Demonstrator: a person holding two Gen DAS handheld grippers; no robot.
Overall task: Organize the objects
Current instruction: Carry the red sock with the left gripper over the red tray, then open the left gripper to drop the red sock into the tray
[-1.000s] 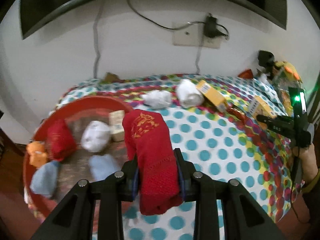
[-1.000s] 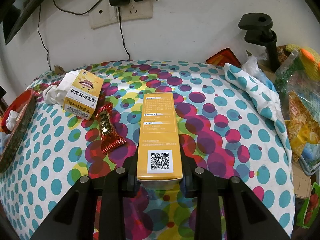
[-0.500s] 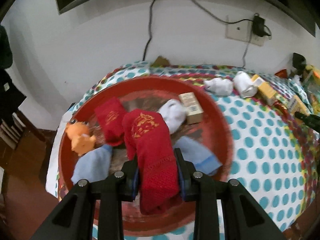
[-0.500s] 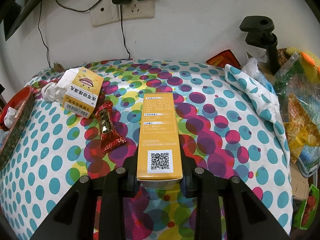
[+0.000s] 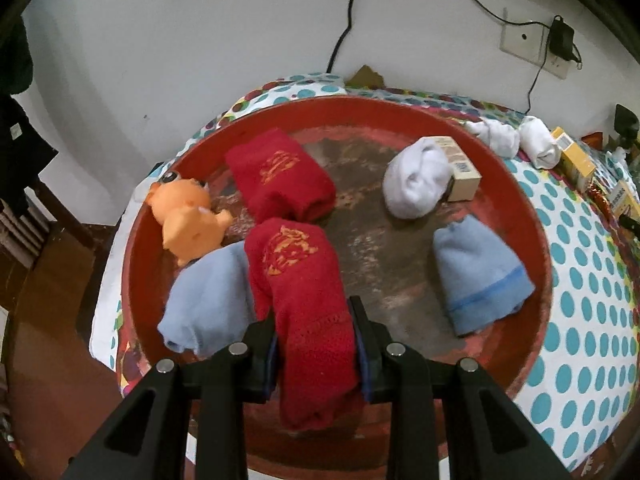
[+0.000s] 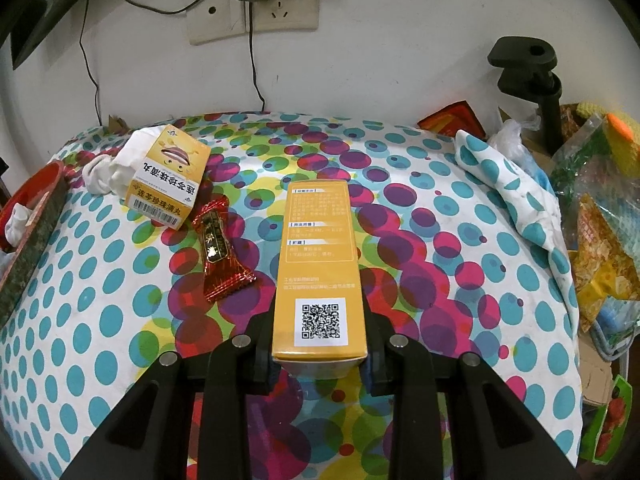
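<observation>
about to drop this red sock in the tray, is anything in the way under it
Partly. The red sock in the left tongs hangs over the red tray, with a blue sock close at its left and another red sock just beyond its tip. The bare tray floor to its right looks free.

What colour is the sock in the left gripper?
Red sock with an orange emblem, clearest in the left wrist view.
</observation>
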